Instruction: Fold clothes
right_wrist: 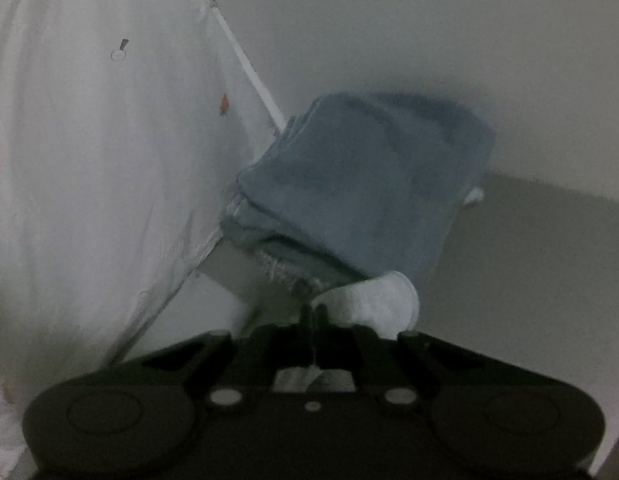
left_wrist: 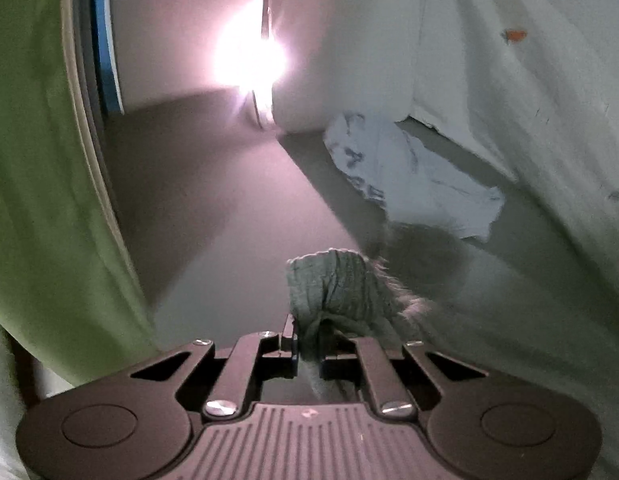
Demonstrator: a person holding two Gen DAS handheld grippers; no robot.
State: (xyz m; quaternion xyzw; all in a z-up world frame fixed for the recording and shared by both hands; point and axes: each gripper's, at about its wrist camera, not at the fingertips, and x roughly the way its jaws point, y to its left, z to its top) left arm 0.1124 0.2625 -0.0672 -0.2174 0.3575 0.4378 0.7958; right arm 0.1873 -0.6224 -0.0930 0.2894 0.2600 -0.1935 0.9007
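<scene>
The left gripper (left_wrist: 309,354) has its jaws clamped on a bunched grey-green garment (left_wrist: 333,284) with a frayed edge, while the right gripper (right_wrist: 312,314) has its jaws pressed together on a thin white fold of cloth (right_wrist: 373,300). Beyond lie folded blue jeans (right_wrist: 361,184) and a crumpled pale cloth (left_wrist: 413,176) on the floor (left_wrist: 213,184). Both pinches look shallow, so the fabric could slip free or drape unevenly.

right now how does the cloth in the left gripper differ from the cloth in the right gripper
The left gripper pinches a grey-green knit cloth with a frayed edge; the right gripper pinches a smooth white cloth. The knit bunches upright, while the white one bends sideways. Both are clamped at an edge.
</scene>
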